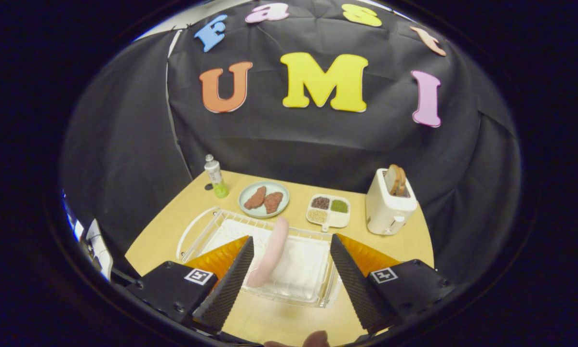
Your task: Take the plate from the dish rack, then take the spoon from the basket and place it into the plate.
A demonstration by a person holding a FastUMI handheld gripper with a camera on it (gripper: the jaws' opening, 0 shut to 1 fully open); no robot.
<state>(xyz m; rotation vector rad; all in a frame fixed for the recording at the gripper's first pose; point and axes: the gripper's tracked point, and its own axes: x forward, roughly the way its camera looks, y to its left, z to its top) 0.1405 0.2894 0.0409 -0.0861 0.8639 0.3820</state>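
With the gripper (289, 270) wide open and empty, close squarely across the upright pink plate's (271, 251) rim at twelve o'clock in the white wire dish rack (313, 284).

One pink plate (271, 250) (standing in one rack (192, 229)), one toaster (389, 205), one bottle (216, 177).

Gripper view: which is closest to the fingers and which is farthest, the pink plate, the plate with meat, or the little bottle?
The gripper is open, its fingers spread wide.
1. Pink plate: standing on edge in the dish rack, between the fingers, closer to the left one.
2. Plate with meat: on the table beyond the rack.
3. Little bottle: farthest, at the table's back corner, left of the meat plate.
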